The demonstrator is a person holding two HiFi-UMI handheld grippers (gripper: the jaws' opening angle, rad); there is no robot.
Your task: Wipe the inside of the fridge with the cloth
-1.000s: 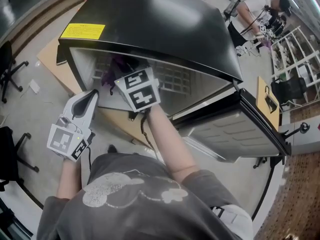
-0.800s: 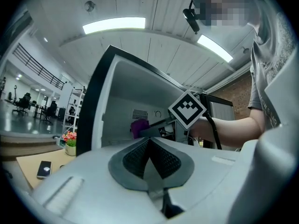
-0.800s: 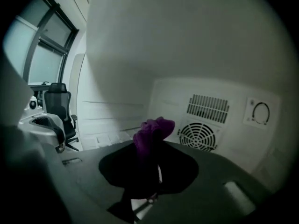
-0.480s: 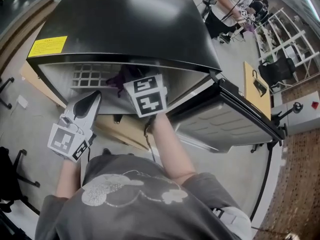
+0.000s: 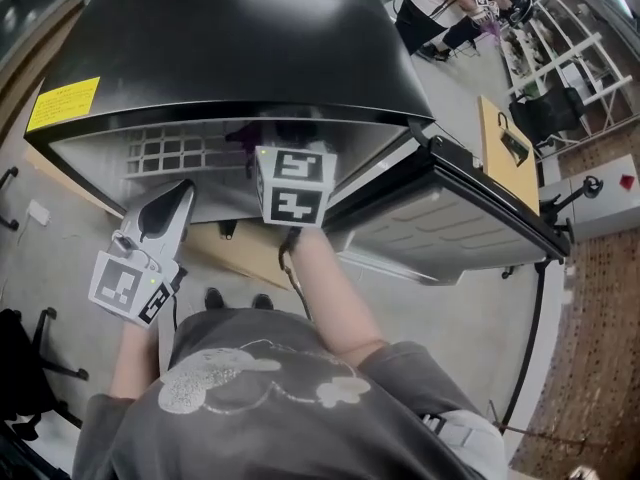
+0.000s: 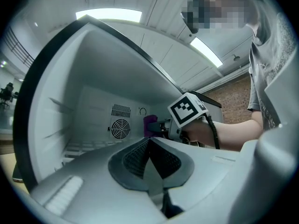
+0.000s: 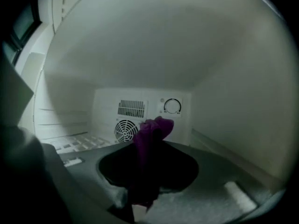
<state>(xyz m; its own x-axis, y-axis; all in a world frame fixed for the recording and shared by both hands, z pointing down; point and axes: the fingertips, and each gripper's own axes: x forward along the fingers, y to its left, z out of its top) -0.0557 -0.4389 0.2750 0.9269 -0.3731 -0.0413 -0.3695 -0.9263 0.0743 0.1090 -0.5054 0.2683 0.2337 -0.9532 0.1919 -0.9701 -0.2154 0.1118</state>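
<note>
Cloth (image 7: 152,139) looks soft, limp, light; right gripper (image 7: 140,197) inside fridge (image 5: 240,38), jaws pinched on its bunched middle; left gripper (image 6: 149,148) at fridge mouth, jaws together, empty

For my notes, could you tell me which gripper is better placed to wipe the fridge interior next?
Right. The right gripper is shut on the purple cloth, inside the fridge; the left gripper is shut, empty, outside the opening.
</note>
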